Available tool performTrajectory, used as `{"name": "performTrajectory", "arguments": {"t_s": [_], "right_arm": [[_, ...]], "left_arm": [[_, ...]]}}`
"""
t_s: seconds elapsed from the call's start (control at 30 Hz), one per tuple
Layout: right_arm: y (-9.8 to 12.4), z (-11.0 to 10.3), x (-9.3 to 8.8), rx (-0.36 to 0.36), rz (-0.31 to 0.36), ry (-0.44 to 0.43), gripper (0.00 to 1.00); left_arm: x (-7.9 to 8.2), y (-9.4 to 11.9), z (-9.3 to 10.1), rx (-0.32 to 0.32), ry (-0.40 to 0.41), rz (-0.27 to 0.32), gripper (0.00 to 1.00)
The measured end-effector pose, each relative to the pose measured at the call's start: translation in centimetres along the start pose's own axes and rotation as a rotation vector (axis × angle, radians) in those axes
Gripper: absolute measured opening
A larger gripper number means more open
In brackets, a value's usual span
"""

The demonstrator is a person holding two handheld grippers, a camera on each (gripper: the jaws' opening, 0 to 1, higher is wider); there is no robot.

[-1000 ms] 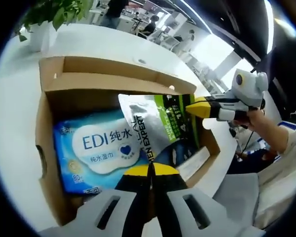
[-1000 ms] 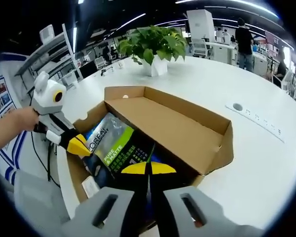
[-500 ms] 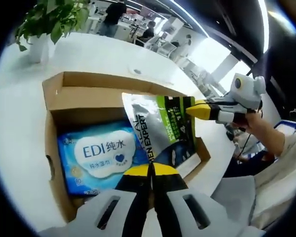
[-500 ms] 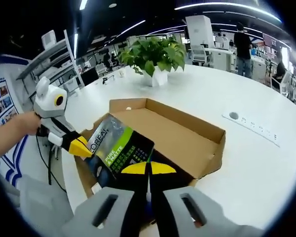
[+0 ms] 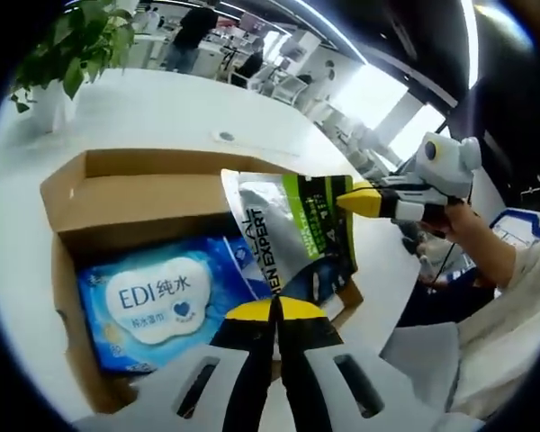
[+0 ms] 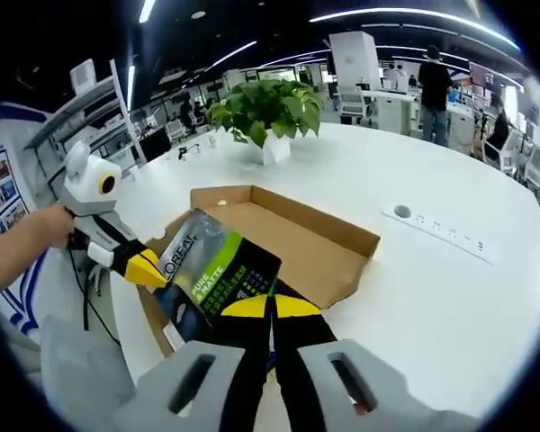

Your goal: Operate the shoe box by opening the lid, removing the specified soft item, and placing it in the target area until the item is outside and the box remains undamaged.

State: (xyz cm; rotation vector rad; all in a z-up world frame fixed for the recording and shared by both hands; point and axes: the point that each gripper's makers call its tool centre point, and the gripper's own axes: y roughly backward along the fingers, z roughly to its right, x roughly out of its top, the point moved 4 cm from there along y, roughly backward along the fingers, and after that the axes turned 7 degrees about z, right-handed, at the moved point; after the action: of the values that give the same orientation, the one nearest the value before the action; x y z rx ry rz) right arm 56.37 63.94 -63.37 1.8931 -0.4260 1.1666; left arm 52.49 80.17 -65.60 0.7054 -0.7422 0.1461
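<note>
Silver-and-green pouch (image 5: 292, 234) marked "MEN EXPERT" hangs above the open cardboard shoe box (image 5: 135, 193), pinched between 2 grippers. In left gripper view, left gripper (image 5: 275, 310) is clamped on the pouch's lower edge, jaws together w/ yellow tips touching; right gripper (image 5: 360, 200), held in a person's hand (image 5: 459, 220), comes in from the right and bites the pouch's far upper corner. Right gripper view (image 6: 270, 308) gives the mirror: its own jaws closed on the pouch (image 6: 218, 270), left gripper (image 6: 148, 267) nipping the opposite corner from the left. Pouch is clear of the box, tilted, just over its near end. Inside the box: 1 blue wet-wipes pack (image 5: 157, 301) labelled "EDI", lying flat. Box lid flap stands open. Count: 1 pouch, 1 wipes pack, 1 box, 1 potted plant (image 6: 268, 112) on white surface (image 6: 450, 279). Several people stand in the bkgd.
</note>
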Motion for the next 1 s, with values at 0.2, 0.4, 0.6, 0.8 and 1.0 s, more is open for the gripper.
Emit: {"name": "performTrajectory", "arguments": {"t_s": [0.2,0.4,0.6,0.8,1.0], "right_arm": [[1.6,1.3,-0.6,-0.031,-0.004,-0.006,0.00],[3.0,2.7,-1.2,-0.063,-0.006,-0.019,0.00],[4.3,4.2,-1.7,-0.093,-0.011,-0.032,0.00],[5.3,5.5,-2.2,-0.121,-0.016,-0.044,0.00],[6.3,6.7,-2.8,-0.147,-0.023,-0.050,0.00]], "left_arm": [[0.2,-1.4,1.3,-0.024,-0.011,-0.013,0.00],[0.3,-2.8,2.6,-0.045,-0.025,-0.029,0.00],[0.3,-4.6,4.0,-0.068,-0.041,-0.044,0.00],[0.3,-5.8,5.3,-0.084,-0.052,-0.057,0.00],[0.2,-7.2,6.4,-0.094,-0.075,-0.081,0.00]]}}
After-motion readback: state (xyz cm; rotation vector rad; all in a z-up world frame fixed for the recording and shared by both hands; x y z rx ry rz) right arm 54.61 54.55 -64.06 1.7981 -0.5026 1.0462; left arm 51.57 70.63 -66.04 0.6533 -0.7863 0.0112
